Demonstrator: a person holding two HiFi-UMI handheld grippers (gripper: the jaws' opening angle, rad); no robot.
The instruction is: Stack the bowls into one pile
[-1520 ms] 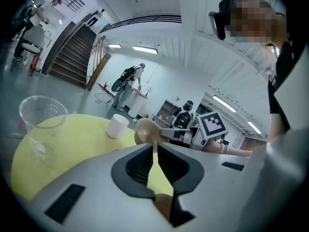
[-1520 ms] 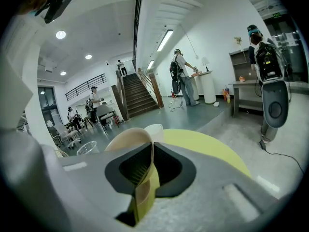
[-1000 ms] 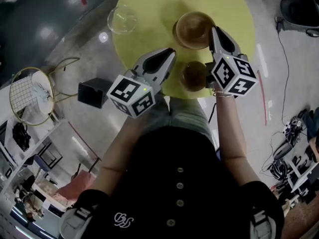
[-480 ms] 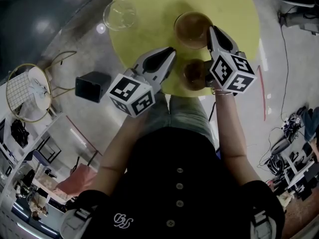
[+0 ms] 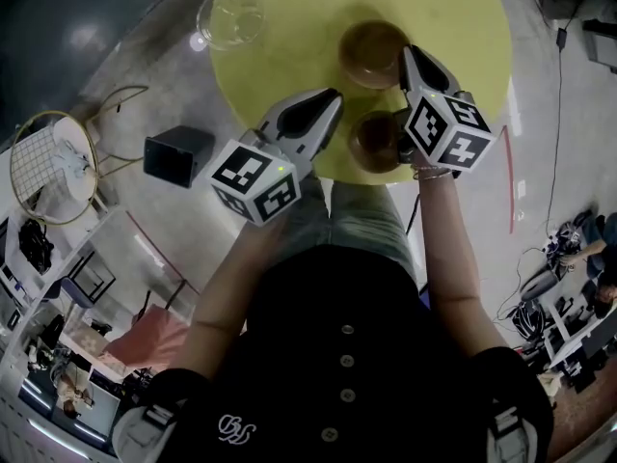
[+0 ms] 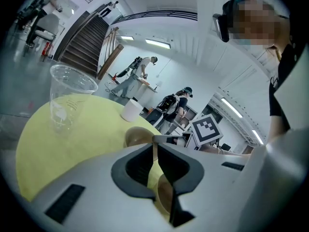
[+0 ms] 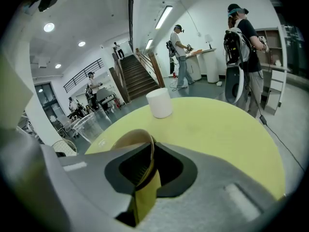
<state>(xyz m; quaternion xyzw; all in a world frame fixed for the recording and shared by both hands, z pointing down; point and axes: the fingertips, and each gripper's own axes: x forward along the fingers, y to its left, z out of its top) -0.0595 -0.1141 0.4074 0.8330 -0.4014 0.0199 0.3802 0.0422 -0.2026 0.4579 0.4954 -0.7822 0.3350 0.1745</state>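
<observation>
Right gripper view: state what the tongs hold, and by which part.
A brown bowl, pinched by its rim between the right tongs.

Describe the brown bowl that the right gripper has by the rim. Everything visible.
The bowl is round, brown and thin-walled, with a smooth, slightly glossy surface and a lighter tan inside. It is empty and roughly upright over the yellow table, beyond the second brown bowl near the table's edge. The right gripper is shut on its rim, one jaw inside and one outside. Whether its base touches the table cannot be told.
</observation>
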